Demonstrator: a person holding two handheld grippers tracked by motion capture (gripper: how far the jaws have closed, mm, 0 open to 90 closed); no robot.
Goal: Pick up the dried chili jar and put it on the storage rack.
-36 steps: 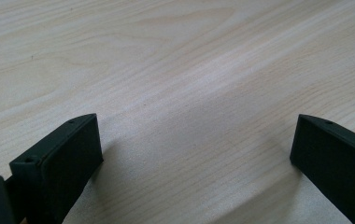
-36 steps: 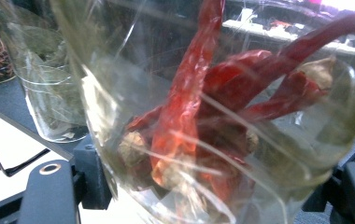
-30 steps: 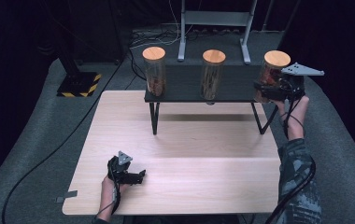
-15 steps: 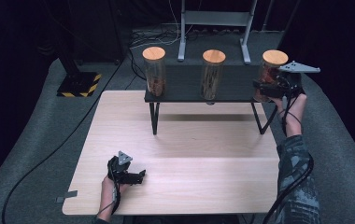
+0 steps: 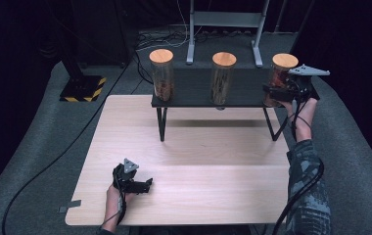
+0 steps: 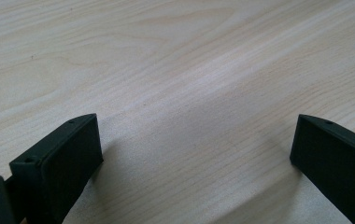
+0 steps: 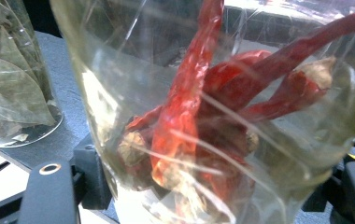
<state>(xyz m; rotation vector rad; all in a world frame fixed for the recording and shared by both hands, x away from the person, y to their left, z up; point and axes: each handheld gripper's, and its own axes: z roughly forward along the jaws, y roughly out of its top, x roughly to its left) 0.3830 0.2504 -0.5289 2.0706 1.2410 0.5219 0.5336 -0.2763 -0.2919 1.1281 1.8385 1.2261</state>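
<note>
Three glass jars with wooden lids stand on a black shelf [image 5: 194,102] at the back of the table. The right jar [image 5: 283,68] holds dried red chilies [image 7: 185,121]. My right gripper [image 5: 273,93] is shut on its lower part, one jaw on each side of the glass [image 7: 203,186]. Beside it, the middle jar [image 5: 223,76] holds bay leaves [image 7: 12,88]. The left jar [image 5: 161,73] has brownish contents. My left gripper [image 5: 146,185] rests low over the wooden table near its front left, open [image 6: 194,154], with bare wood between its jaws.
The light wooden table [image 5: 198,147] spreads in front of the shelf, which stands on thin black legs [image 5: 160,125]. Behind the shelf rises a grey metal stand [image 5: 225,19]. Cables and a black-and-yellow base [image 5: 83,88] lie on the dark floor at the left.
My right gripper and the chili jar have shifted very slightly to the left. My left gripper has stayed where it was.
</note>
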